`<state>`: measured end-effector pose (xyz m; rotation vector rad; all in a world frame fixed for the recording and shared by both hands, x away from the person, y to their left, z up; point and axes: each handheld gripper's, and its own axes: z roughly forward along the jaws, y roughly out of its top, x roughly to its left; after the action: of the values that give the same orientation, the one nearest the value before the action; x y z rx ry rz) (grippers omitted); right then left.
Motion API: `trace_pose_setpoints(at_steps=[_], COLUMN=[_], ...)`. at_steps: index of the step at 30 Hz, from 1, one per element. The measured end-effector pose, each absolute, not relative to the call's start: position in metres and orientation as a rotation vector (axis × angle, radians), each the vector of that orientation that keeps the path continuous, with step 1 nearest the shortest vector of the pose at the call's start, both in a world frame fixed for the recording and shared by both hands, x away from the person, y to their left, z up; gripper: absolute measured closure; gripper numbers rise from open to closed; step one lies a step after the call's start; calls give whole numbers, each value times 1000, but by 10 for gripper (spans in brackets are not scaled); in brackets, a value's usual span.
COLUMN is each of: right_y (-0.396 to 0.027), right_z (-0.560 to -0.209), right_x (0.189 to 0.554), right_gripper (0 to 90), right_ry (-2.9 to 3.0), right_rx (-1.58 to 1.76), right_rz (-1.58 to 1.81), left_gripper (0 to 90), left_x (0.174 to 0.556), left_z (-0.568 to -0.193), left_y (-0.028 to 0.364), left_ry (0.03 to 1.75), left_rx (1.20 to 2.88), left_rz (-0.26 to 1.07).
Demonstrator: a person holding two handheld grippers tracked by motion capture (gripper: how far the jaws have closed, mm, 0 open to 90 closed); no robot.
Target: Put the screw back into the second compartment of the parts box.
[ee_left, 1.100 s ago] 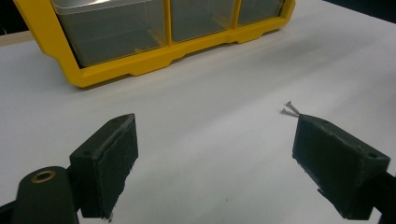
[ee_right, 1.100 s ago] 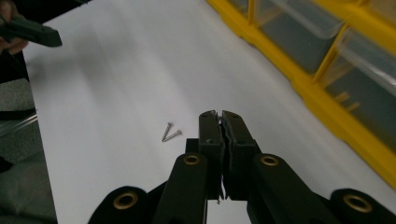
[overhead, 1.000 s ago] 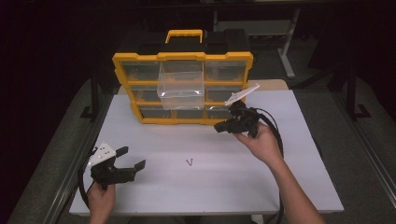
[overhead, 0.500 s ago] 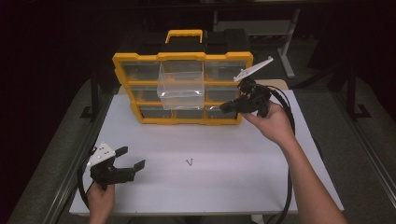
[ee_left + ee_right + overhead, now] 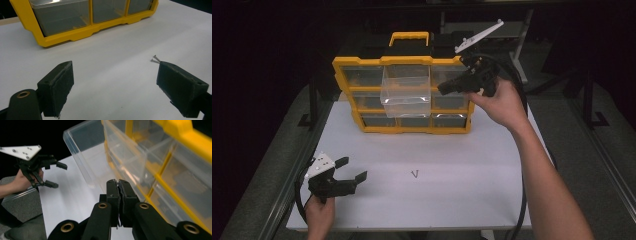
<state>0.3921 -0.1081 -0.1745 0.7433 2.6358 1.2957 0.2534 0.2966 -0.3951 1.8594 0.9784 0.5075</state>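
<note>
While the left gripper [image 5: 346, 175] rests open near the table's [image 5: 472, 200] front-left corner in the high view, the right gripper [image 5: 443, 89] hangs shut beside the pulled-out clear drawer [image 5: 406, 90] of the yellow organizer [image 5: 362, 62] at the back edge. In the left gripper view, spread jaws flank bare table; two screws [image 5: 156, 59] lie near one. In the right gripper view, the jaws press together, empty, just beside the drawer.
</note>
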Motion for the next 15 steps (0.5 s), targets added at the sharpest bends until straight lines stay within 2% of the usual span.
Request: trace_pose_setpoints(at_steps=[6, 15], right_y=[-90, -59], right_z=[-159, -162], right_x=[395, 403], right_gripper=[869, 868], right_ry=[2646, 2695], right_rx=[723, 694], right_rz=[1305, 1278], left_gripper=[139, 139], left_x=[253, 253], left_z=[-395, -394], left_y=[298, 299], left_ry=[975, 980], left_rx=[1873, 1863], left_rz=[508, 509])
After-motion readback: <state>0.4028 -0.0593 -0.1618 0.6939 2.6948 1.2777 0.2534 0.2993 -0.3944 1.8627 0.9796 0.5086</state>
